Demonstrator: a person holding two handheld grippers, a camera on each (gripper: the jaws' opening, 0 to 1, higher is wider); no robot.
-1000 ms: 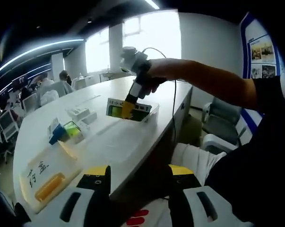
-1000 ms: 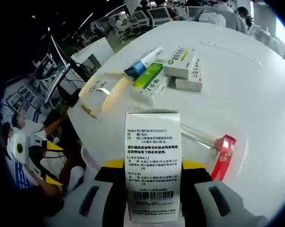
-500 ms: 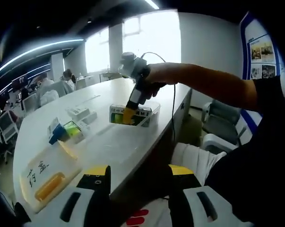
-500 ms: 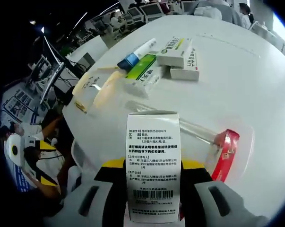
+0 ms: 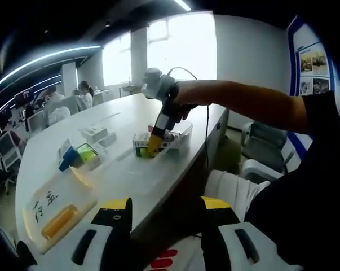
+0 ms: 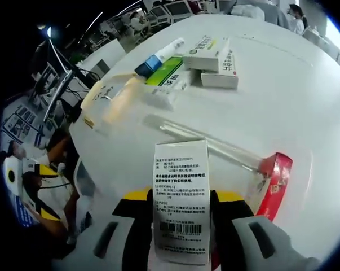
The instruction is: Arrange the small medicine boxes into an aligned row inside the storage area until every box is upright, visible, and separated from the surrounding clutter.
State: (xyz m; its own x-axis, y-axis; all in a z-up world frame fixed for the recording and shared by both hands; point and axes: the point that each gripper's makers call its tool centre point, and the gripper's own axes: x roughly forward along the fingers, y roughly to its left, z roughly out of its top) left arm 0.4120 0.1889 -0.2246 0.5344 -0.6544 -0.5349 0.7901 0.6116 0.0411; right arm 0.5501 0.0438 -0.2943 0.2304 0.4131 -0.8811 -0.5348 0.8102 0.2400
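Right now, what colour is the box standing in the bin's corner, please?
Red box, clearest in the right gripper view.

The left gripper [image 5: 161,212] is held low, jaws parted. The right gripper [image 6: 178,206] is clamped, apparently firmly, gripped by a hand [image 5: 184,96] on an outstretched arm [image 5: 248,104].

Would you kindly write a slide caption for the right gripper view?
Right gripper lowers a white medicine box into the clear bin beside a red box.
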